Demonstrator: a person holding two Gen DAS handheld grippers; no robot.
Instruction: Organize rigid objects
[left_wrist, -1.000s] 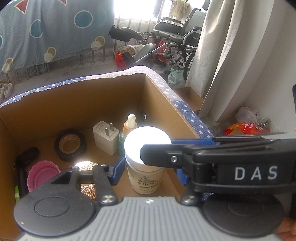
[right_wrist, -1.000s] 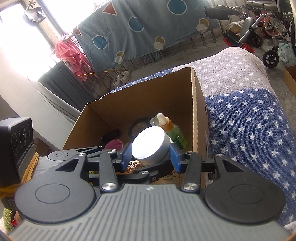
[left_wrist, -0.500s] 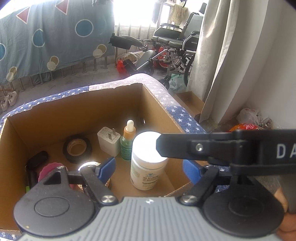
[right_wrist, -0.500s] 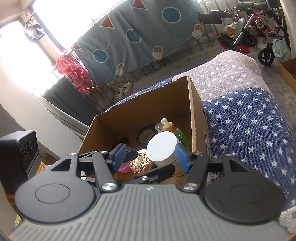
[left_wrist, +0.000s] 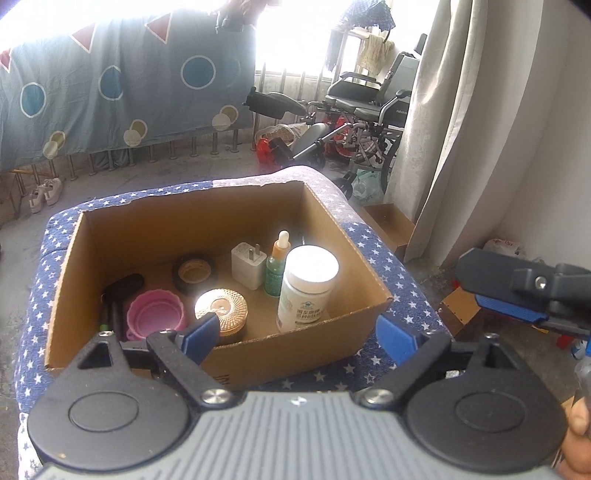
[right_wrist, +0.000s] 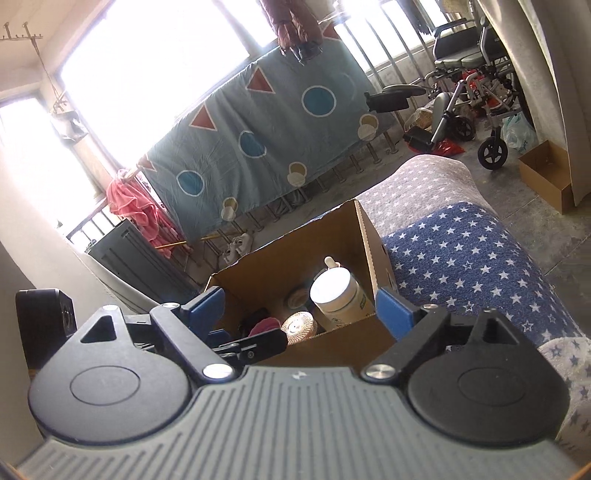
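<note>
Left gripper (left_wrist: 297, 336): blue pads spread wide, empty.
Right gripper (right_wrist: 299, 308): released, empty.
Box (left_wrist: 334, 343): plain cardboard, on star-print cloth (left_wrist: 402, 273).
Jar (left_wrist: 306, 288): white cylinder, upright inside the box, right side.
Dropper bottle (left_wrist: 276, 269): green, touching the jar.
Charger (left_wrist: 248, 265): white cube, beside.

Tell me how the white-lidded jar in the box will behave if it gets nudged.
The white-lidded jar stands upright and taller than wide, so a high push could tip it. Its smooth round wall would probably roll if it fell. The dropper bottle close beside it might get knocked too.
</note>
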